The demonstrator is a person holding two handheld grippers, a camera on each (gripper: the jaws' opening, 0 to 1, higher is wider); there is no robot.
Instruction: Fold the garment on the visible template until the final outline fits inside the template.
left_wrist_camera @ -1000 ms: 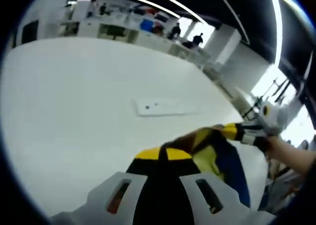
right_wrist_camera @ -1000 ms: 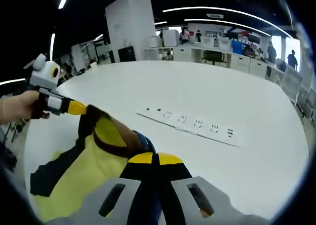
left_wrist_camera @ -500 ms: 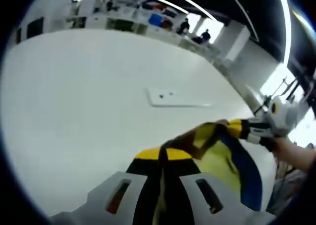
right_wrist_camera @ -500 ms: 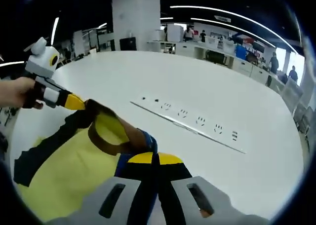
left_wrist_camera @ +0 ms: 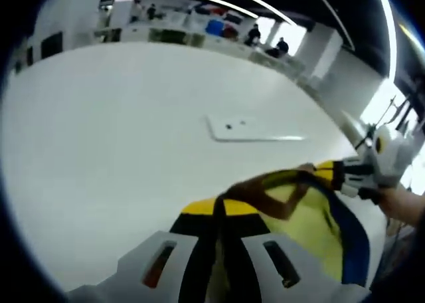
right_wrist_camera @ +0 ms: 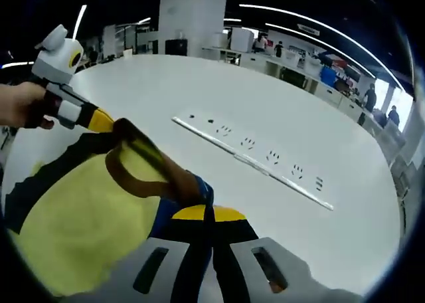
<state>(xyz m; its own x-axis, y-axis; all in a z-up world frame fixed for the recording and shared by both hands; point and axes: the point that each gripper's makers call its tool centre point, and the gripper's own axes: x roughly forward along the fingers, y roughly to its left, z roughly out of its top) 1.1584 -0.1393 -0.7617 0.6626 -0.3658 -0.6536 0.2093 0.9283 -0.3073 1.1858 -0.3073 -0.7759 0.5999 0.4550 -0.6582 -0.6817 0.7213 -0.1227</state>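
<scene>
A yellow garment (right_wrist_camera: 80, 210) with a brown collar band, a blue edge and a black edge hangs stretched between both grippers above the white table (right_wrist_camera: 279, 117). In the right gripper view, my right gripper (right_wrist_camera: 208, 213) is shut on the collar end, and my left gripper (right_wrist_camera: 109, 125) comes in from the left, shut on the other end of the collar. In the left gripper view, my left gripper (left_wrist_camera: 219, 206) is shut on the garment (left_wrist_camera: 299, 213), and the right gripper (left_wrist_camera: 320, 173) pinches it at the right. The garment's lower part is cut off by the frame.
A long white power strip (right_wrist_camera: 252, 160) lies on the table beyond the garment, also seen as the power strip (left_wrist_camera: 255, 128) in the left gripper view. A hand (right_wrist_camera: 20, 103) holds the left gripper. Desks and people stand far off behind the table.
The grippers have drawn apart a little, so the collar is pulled tauter and the yellow panel spreads wider. Both views have shifted with the hands.
</scene>
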